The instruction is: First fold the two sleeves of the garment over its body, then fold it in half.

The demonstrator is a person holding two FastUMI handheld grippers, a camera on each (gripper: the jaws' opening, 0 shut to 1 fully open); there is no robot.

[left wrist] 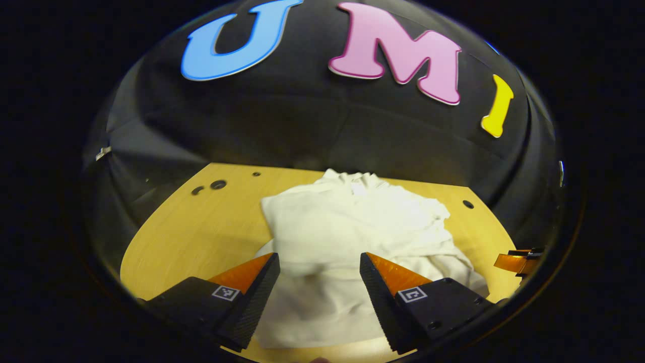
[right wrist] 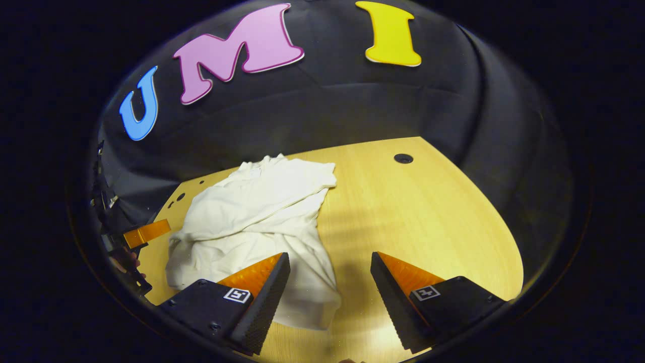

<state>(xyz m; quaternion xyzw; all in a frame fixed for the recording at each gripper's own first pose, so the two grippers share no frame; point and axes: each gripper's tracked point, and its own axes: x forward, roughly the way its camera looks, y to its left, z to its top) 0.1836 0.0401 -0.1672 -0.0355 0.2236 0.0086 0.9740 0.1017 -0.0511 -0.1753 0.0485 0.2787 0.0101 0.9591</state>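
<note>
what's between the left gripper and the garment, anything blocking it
Nothing visible. The left gripper hangs open right over the near part of the white garment, which lies crumpled on the bare wooden table. The right gripper is open at the garment's edge.

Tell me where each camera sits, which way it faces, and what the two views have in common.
Left gripper view: rides the left tongs, looking forward over the white garment on the wooden table; own fingers open at the bottom.
Right gripper view: rides the right tongs, aimed at the garment's edge and bare table; own fingers open, the other tongs at far left.
Shared: garment, table, black booth wall.
</note>
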